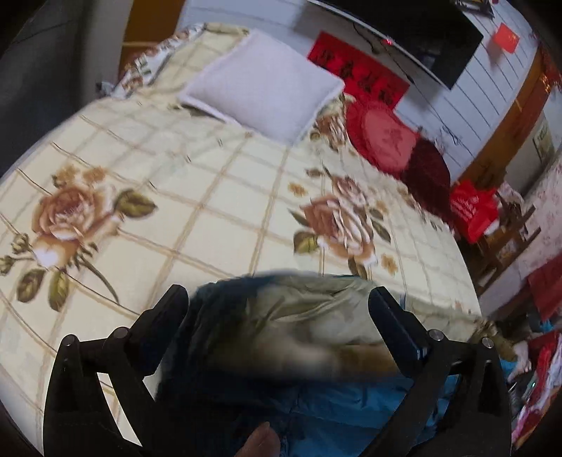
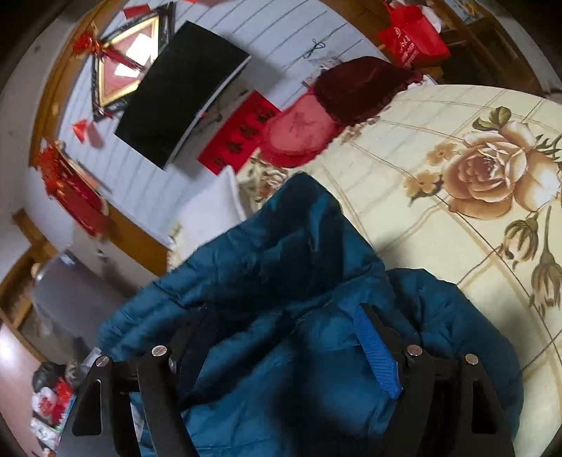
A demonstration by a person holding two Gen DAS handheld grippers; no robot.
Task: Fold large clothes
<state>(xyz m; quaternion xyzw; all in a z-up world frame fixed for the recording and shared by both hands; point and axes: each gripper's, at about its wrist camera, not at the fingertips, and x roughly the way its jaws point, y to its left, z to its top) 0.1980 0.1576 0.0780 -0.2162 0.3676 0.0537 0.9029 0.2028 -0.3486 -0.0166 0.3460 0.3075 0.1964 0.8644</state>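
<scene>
A bed [image 1: 224, 182] is filling most of both views, wearing a cream checked cover printed with big brown roses [image 2: 491, 168]. A white pillow [image 1: 263, 88] is lying near the head end, slightly askew. Beside it a round red cushion [image 1: 383, 137] is leaning against the wall, and a dark maroon cushion [image 1: 426, 175] is sitting right up against that one. On the pale panelled wall [image 2: 274, 28] a black screen [image 2: 182, 95] is hanging, with a red banner bearing dark characters [image 2: 239, 137] showing just below it. A red carrier bag [image 2: 411, 35] is standing off past the cushions, and a diamond-shaped red wall ornament [image 2: 130, 59] is hanging beside the screen.
</scene>
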